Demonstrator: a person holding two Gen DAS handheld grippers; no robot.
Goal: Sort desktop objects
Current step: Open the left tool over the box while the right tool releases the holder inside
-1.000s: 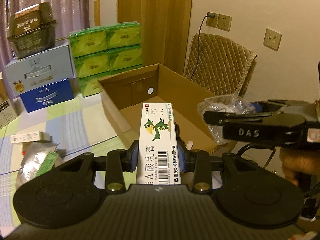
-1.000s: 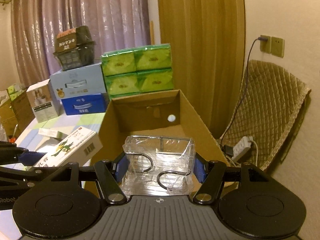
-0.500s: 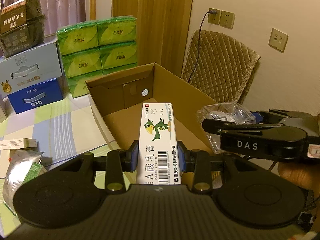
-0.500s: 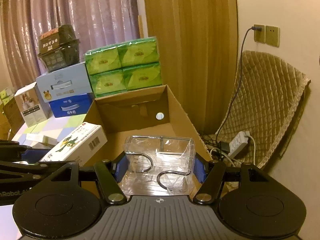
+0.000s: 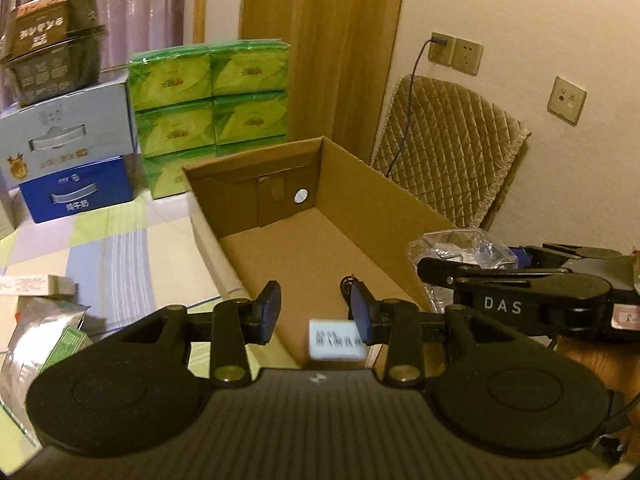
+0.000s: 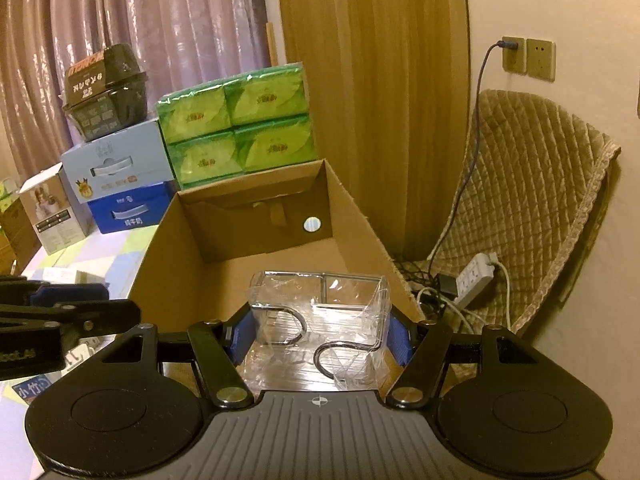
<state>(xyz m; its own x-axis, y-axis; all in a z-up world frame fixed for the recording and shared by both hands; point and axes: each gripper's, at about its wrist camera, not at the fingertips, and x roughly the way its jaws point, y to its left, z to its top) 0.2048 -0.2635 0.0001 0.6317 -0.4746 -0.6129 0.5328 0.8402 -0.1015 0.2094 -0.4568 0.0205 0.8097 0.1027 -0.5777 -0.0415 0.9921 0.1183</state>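
Inside the cardboard box [image 5: 360, 216] a white carton [image 5: 337, 345] is seen, blurred, below the spread jaws of the left gripper [image 5: 315, 312]. A plastic-wrapped wire rack [image 6: 320, 320] is pinched by the right gripper [image 6: 320, 338] above the box — not yet dropped. Left of the box, a foil pouch [image 5: 36, 344] remains unsorted.
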